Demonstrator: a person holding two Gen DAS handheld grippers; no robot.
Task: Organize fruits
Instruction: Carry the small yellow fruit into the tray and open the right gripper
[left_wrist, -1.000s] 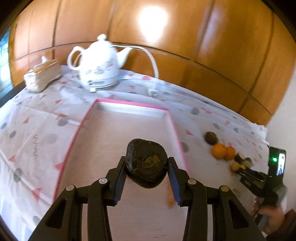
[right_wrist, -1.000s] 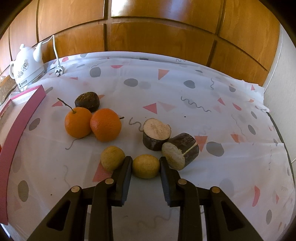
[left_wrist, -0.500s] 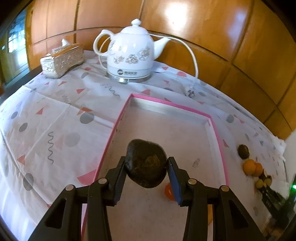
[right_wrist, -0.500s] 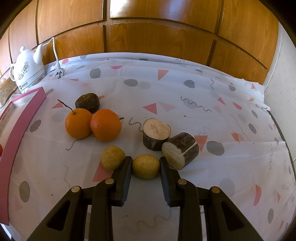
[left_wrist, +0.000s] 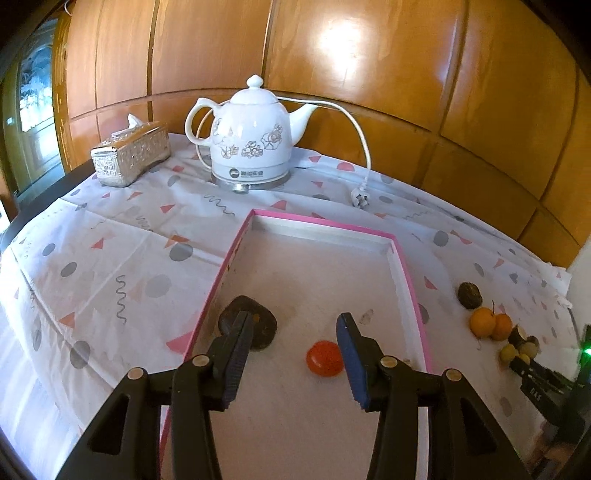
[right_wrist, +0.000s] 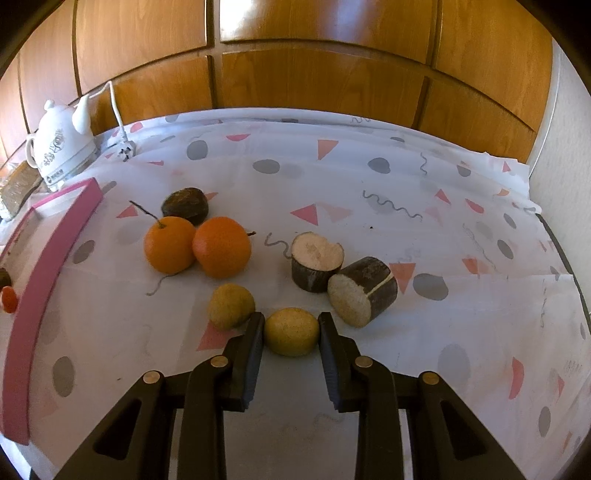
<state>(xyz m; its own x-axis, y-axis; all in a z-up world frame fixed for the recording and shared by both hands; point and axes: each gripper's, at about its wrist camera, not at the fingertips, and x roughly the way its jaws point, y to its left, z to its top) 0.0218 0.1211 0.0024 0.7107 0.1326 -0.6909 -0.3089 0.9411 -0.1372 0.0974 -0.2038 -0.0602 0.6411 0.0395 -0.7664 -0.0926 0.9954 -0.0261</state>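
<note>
1. The left gripper (left_wrist: 293, 334) is pointing steeply down over the near end of the pink-rimmed tray (left_wrist: 404, 266); its jaws have just been opening and are standing apart with nothing between them.
2. The dark fruit (left_wrist: 248, 326), matte and rough-skinned, is lying on the tray floor by the left rim, partly hidden behind the left finger.
3. A small glossy red fruit (left_wrist: 324, 358) is resting just inside the right finger.
4. The right gripper (right_wrist: 291, 334) is angling down near the front edge of the tablecloth (right_wrist: 369, 177), its pads clamping a small dull yellow fruit (right_wrist: 291, 331).
5. Two smooth oranges (right_wrist: 195, 246) are touching each other, with two cut, bark-skinned cylinder pieces (right_wrist: 341, 275) beside them.
</note>
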